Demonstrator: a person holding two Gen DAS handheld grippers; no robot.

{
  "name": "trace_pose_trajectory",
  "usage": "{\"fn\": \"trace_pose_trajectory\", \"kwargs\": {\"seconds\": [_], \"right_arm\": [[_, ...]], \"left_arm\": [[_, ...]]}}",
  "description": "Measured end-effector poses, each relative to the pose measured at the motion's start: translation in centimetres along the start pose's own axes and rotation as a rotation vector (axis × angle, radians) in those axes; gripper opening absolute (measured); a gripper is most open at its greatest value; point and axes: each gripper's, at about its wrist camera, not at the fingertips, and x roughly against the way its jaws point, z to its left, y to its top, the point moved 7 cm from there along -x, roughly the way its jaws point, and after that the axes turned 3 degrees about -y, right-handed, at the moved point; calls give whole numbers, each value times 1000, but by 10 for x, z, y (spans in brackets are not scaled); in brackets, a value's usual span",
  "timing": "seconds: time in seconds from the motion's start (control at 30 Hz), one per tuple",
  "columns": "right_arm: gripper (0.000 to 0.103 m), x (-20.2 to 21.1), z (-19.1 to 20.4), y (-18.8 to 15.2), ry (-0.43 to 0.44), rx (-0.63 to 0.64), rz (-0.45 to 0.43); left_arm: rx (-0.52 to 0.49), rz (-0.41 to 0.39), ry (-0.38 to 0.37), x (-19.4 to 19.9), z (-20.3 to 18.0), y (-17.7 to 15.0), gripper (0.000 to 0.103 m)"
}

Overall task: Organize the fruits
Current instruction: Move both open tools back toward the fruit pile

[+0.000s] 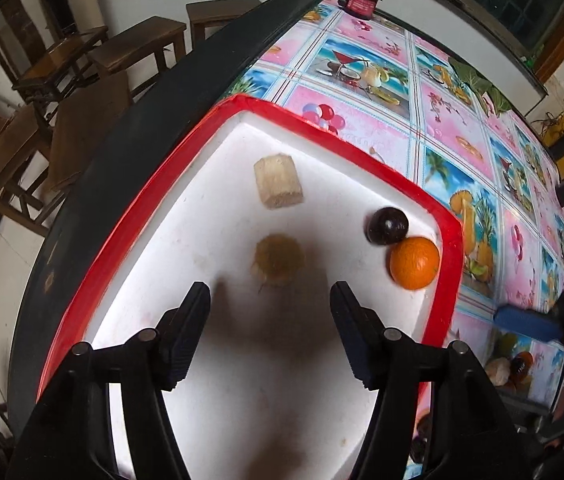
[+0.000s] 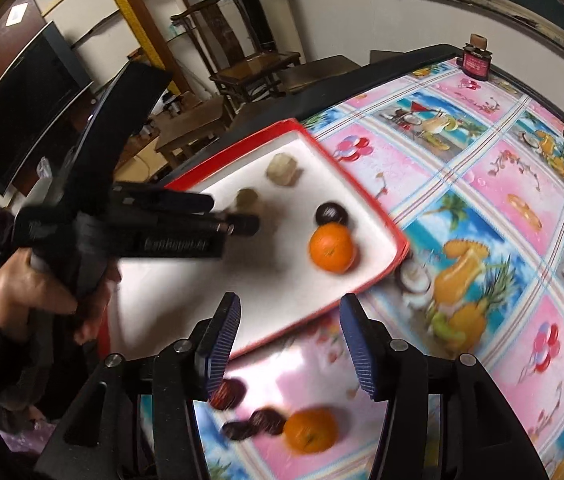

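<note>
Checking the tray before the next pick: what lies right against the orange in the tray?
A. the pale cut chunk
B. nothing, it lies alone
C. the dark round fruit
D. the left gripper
C: the dark round fruit touches the orange near the tray's red rim; the pale chunk lies apart, and the left gripper is open and clear of it.

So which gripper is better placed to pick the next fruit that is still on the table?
The right gripper, probably. It is open and empty, with the loose orange and dark fruits just below it. The left gripper, also open, is over the red-rimmed tray.
</note>
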Motion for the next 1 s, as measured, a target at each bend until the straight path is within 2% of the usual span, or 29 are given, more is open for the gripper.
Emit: {"fn": "trace_pose_trajectory", "kwargs": {"seconds": [0.07,0.17,0.2,0.37,0.63,1.0], "right_arm": [[53,4,6,-10,16,-2,3],[55,11,13,-27,31,-6,12],[56,13,16,-34,33,-6,14],[59,22,22,-63,39,-7,30],[61,38,21,-109,31,-31,52],[61,62,8,-137,7,-73,36]], "left_arm": [[3,0,-2,6,-1,-5,62],[4,-8,0,16,-4,-17,74],[0,-9,-1,18,-6,-20,74],[-34,2,5,33,-17,-44,74],[-55,17,-26,48,-39,-80,74],[-77,19,-68,66,-61,-110,74]]}}
